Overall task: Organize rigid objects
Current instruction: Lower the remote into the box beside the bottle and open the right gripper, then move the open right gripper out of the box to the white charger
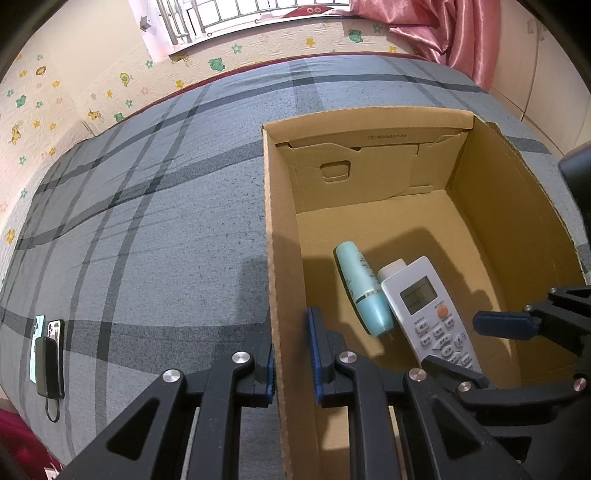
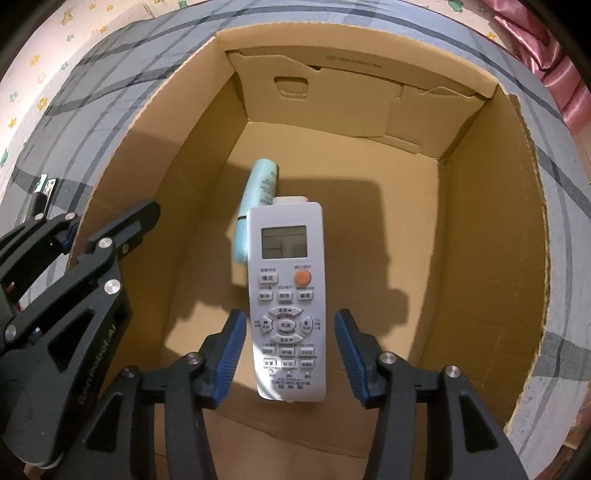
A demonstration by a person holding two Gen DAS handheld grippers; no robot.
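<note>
An open cardboard box (image 1: 280, 229) stands on a grey plaid bedspread (image 1: 155, 221). On its floor lie a teal bottle (image 1: 364, 288) (image 2: 258, 192) and a white remote control (image 1: 424, 302) (image 2: 286, 266) side by side. My left gripper (image 1: 291, 350) is shut on the box's left wall, one finger outside and one inside. My right gripper (image 2: 291, 350) hangs inside the box, pointing steeply down. Its blue pads (image 2: 232, 350) stand on either side of the remote's lower half, with a gap on each side. A cream-white piece (image 2: 290, 200) shows at the remote's far end.
Two phones with a dark power bank (image 1: 48, 350) on them lie on the bedspread far left of the box. A papered wall (image 1: 55, 96) and a pink curtain (image 1: 454, 33) border the bed's far side. The box's right half is bare cardboard floor (image 2: 388, 221).
</note>
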